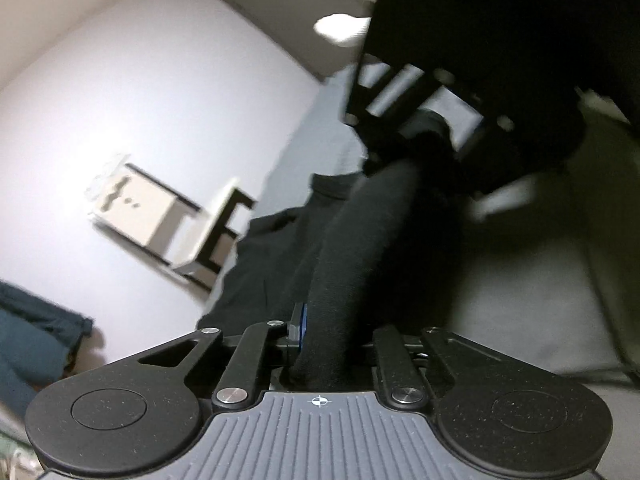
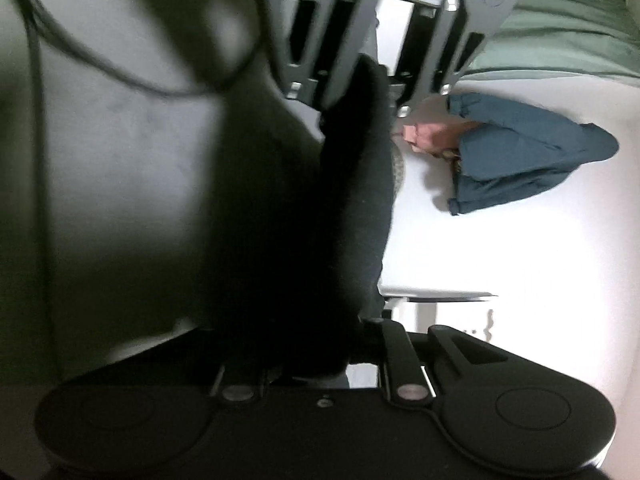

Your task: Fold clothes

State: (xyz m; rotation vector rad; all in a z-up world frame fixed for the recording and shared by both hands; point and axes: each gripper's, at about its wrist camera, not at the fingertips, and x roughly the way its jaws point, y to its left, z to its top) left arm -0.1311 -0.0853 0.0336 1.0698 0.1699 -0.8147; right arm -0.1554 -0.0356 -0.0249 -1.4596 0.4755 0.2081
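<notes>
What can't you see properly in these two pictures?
- Left wrist view: the left tool's fingertips are buried in the black cloth, so its grip is hidden.
- Right wrist view: the right tool's fingertips are lost in the same cloth and dark shadow.
- Both views: the cloth's kind and shape are unclear; it is too dark and blurred.
- Left wrist view: the white furniture is motion-blurred.
- Right wrist view: the blue garment is too far away to name.

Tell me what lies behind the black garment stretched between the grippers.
Behind the black garment: a white wall and a blue garment. The cloth hides whatever is directly behind it.
</notes>
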